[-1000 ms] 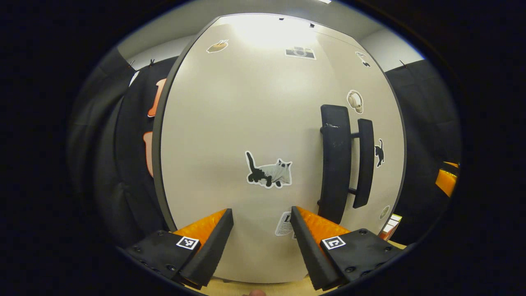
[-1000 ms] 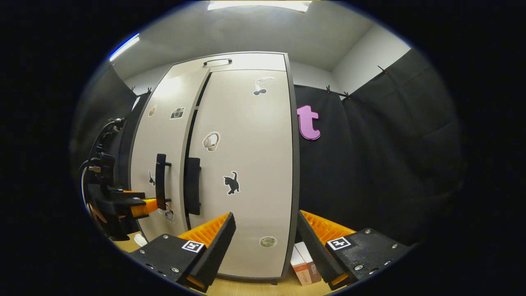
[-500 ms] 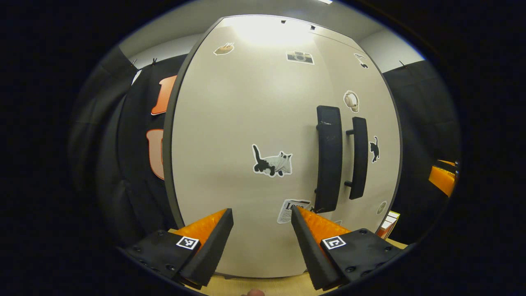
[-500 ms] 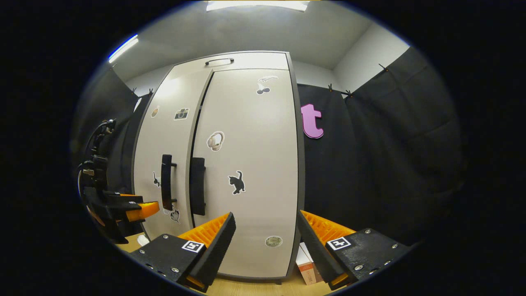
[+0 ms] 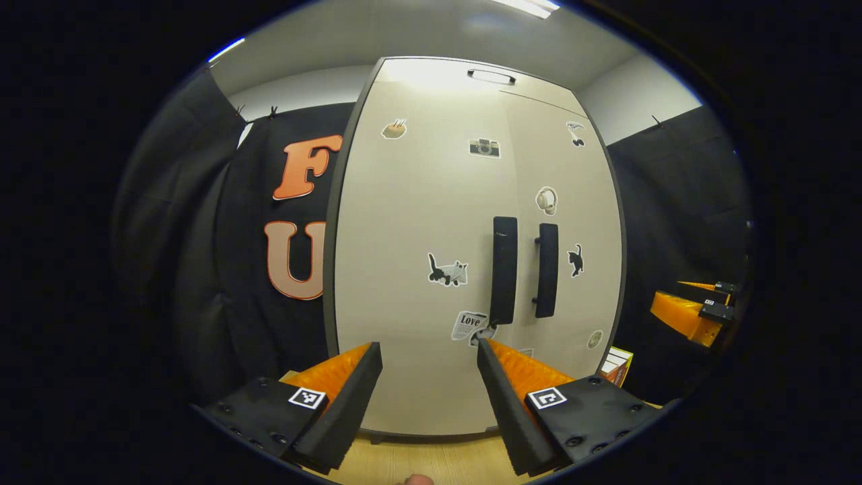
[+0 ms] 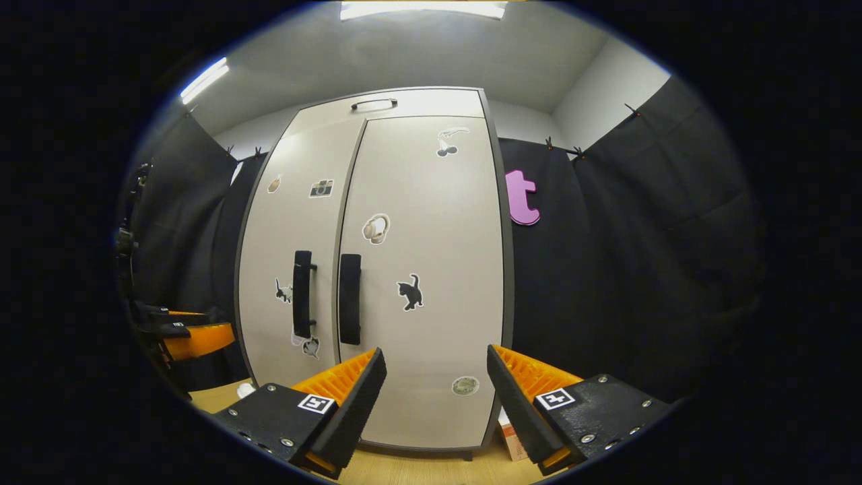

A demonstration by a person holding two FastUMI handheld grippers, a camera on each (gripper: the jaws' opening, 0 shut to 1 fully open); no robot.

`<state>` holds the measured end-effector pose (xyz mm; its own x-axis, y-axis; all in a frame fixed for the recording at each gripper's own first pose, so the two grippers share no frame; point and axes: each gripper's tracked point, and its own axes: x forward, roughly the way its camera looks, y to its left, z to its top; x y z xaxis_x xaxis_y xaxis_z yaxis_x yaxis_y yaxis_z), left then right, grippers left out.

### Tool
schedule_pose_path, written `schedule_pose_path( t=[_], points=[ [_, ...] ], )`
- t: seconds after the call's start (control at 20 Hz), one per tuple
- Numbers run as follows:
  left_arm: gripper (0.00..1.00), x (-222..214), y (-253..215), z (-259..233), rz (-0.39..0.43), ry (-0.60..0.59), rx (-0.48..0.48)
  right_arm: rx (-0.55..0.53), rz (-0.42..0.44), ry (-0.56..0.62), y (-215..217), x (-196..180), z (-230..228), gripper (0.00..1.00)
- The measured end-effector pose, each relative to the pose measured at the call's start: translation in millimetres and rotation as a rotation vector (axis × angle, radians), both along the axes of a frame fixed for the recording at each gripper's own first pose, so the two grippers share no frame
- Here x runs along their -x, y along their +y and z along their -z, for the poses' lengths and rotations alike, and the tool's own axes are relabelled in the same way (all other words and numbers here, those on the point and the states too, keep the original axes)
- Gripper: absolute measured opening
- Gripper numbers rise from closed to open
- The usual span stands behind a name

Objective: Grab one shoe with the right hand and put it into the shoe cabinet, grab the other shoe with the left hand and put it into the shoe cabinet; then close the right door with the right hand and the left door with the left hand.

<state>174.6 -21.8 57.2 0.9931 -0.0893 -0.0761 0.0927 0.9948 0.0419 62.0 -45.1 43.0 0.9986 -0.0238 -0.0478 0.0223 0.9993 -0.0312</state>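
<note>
Both doors, left door [image 5: 417, 256] and right door [image 6: 431, 269], sit flush on the shoe cabinet [image 6: 404, 102]. Stiff, light panels, best pushed flat near their black handles [image 5: 504, 269]. Left gripper [image 5: 429, 377] and right gripper [image 6: 436, 380] hang open, empty, near the front.

Bright ceiling light [image 6: 423, 9], sharp, fisheye-bowed edges

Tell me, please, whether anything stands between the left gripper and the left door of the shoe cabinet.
Nothing visible does. The left gripper is open and faces the left door, which looks shut beside the right door, with only bare floor between them.
</note>
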Motion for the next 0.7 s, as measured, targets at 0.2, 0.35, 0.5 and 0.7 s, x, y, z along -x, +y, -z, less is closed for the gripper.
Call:
schedule_pose_path(
  t=[0.2,0.35,0.5,0.7],
  points=[
    [0.94,8.9,6.5,-2.7,-0.020,-0.015,-0.003,-0.011,-0.012,0.018,6.8,7.8,7.2,0.93],
    [0.94,13.4,13.4,-3.4,-0.048,-0.018,-0.006,-0.004,-0.009,0.015,7.5,13.5,7.1,0.93],
    [0.89,15.9,16.8,-2.9,-0.066,-0.014,0.006,-0.013,-0.009,0.014,8.9,17.8,5.3,0.93],
    [0.94,15.8,21.0,-6.3,-0.080,-0.030,0.001,-0.009,0.000,0.008,7.9,21.4,2.7,0.93]
  ],
)
